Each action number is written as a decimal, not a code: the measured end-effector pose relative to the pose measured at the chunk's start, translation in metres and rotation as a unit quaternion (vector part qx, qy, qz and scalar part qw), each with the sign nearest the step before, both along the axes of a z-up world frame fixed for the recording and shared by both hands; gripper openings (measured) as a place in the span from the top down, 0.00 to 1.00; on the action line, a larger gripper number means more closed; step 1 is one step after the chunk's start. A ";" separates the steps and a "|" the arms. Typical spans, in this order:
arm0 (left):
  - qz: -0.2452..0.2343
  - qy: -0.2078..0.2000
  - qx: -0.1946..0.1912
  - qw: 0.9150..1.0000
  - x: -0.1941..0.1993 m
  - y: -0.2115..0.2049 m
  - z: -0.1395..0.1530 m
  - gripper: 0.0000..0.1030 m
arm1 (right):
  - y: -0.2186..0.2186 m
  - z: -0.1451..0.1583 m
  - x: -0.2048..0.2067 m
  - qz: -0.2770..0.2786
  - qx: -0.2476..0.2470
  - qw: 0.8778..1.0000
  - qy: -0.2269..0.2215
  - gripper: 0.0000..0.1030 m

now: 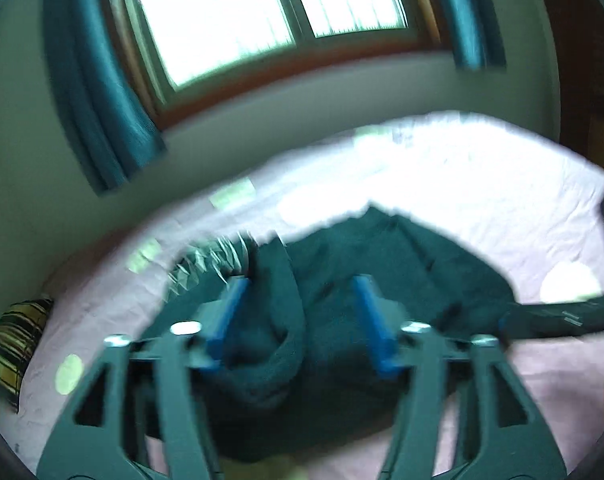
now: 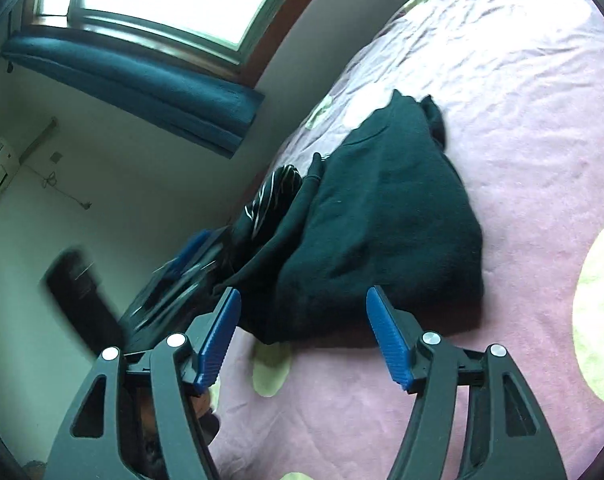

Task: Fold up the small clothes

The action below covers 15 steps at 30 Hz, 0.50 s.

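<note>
A dark green garment [image 1: 342,280] lies bunched on a pink bed sheet [image 1: 482,200]. My left gripper [image 1: 300,292] is open, its blue fingers either side of a raised fold of the cloth; the view is blurred. In the right wrist view the same garment [image 2: 382,220] lies partly folded, with a striped dark piece [image 2: 274,192] at its far edge. My right gripper [image 2: 302,300] is open and empty, just short of the garment's near edge. The left gripper [image 2: 190,256] shows blurred at the garment's left side. The right gripper [image 1: 562,316] reaches in from the right in the left wrist view.
The bed sheet [image 2: 522,120] has pale green spots [image 2: 598,320]. A wall with a window [image 1: 262,12] and teal curtains [image 1: 94,112] stands behind the bed. A striped pillow [image 1: 18,348] lies at the bed's left edge.
</note>
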<state>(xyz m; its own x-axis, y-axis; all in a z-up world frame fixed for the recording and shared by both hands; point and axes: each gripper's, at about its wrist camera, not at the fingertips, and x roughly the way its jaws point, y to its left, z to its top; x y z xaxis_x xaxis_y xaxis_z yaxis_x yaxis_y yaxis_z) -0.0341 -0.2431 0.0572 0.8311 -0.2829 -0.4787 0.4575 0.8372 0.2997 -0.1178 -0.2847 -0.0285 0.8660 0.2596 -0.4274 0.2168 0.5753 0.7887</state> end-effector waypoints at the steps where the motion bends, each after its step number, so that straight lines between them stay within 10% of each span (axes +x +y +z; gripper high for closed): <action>1: -0.001 -0.013 -0.013 1.000 -0.010 0.011 0.006 0.29 | 0.001 0.006 0.006 0.004 0.001 1.000 -0.003 0.35; 9: 0.089 -0.111 -0.025 0.990 -0.052 0.116 -0.002 0.17 | 0.005 0.028 0.079 0.051 0.045 0.998 -0.015 0.27; 15: 0.159 0.022 -0.039 0.986 0.007 0.173 -0.042 0.15 | 0.006 0.016 0.187 0.082 0.072 0.992 0.059 0.27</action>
<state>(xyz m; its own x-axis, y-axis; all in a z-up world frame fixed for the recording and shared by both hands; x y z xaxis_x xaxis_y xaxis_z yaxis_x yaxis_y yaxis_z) -0.0271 -0.0699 0.0149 0.8624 -0.0484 -0.5039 0.1795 0.9600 0.2149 0.0694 -0.2782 -0.0126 0.7539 0.4584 -0.4706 0.2252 0.4926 0.8406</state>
